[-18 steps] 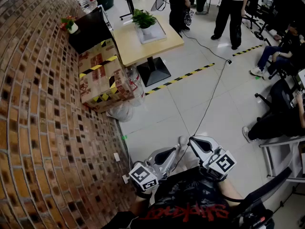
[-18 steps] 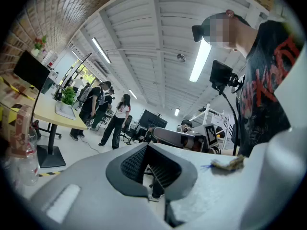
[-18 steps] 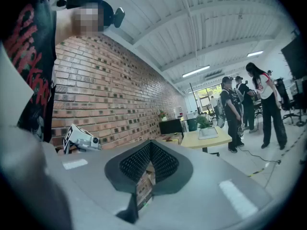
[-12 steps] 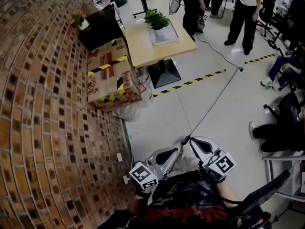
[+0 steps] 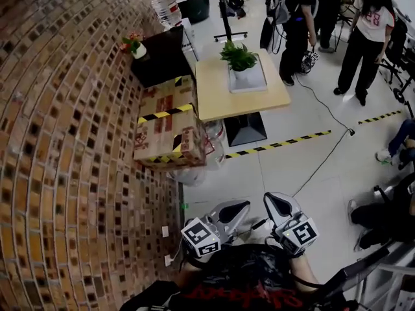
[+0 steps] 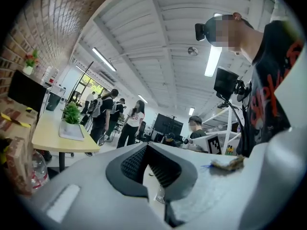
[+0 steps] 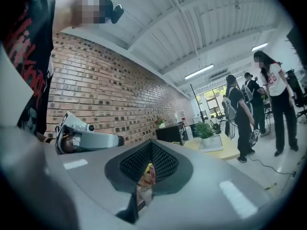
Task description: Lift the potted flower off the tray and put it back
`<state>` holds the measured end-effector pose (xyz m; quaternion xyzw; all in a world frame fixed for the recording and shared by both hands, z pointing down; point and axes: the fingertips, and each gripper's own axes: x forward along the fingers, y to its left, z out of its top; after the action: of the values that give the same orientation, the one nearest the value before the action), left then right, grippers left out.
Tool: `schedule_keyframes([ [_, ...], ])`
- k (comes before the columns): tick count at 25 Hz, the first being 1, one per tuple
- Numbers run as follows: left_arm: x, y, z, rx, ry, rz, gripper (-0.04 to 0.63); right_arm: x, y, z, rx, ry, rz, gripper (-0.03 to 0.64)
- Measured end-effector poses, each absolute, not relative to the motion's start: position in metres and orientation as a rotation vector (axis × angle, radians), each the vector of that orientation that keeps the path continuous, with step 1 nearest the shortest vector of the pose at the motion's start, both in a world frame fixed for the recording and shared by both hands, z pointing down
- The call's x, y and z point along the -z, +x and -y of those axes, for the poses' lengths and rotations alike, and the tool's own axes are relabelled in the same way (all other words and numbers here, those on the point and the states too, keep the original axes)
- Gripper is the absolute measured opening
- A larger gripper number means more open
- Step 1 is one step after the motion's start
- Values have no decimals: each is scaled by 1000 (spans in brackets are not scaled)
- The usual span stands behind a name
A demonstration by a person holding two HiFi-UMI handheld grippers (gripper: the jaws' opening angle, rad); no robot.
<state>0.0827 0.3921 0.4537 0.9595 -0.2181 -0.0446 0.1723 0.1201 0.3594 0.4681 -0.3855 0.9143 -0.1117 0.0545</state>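
Note:
The potted flower (image 5: 238, 57), green leaves in a white pot, stands on a white tray (image 5: 250, 83) on the yellow table (image 5: 217, 99), far ahead of me. It shows small in the left gripper view (image 6: 72, 114) and the right gripper view (image 7: 205, 128). My left gripper (image 5: 242, 206) and right gripper (image 5: 270, 199) hang side by side close to my body, pointing level toward the table. Both look shut with nothing held: the left gripper (image 6: 151, 150) and the right gripper (image 7: 151, 148) each show pads meeting in a narrow slit.
A curved brick wall (image 5: 71, 141) runs along the left. Taped cardboard boxes (image 5: 167, 128) sit beside the table, with a black cabinet (image 5: 162, 57) and a small flower pot (image 5: 135, 46) behind. People (image 5: 298, 18) stand beyond. A cable (image 5: 324, 157) and striped floor tape (image 5: 292, 140) cross the floor.
In the head view the table, boxes and plant have slid right and slightly down. Both grippers keep the same stance near my body.

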Motion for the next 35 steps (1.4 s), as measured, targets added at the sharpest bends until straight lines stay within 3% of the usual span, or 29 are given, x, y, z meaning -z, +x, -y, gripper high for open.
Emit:
schedule_keyframes([
  [10, -451, 108, -281, 102, 2762, 682, 2, -479, 138, -252, 366, -1237, -2742, 2],
  [16, -472, 71, -173, 142, 2726, 707, 2, -501, 103, -152, 379, -1255, -2802, 3],
  [26, -470, -2, -23, 129, 2743, 700, 2, -464, 50, 1, 262, -1279, -2798, 3],
  [27, -470, -7, -12, 138, 2732, 709, 2, -466, 51, 11, 246, -1281, -2782, 14],
  [29, -475, -15, 6, 152, 2700, 721, 2, -478, 55, 36, 243, -1316, -2767, 113],
  [35, -488, -27, 62, 237, 2571, 776, 2, -545, 76, 138, 321, -1446, -2817, 290],
])
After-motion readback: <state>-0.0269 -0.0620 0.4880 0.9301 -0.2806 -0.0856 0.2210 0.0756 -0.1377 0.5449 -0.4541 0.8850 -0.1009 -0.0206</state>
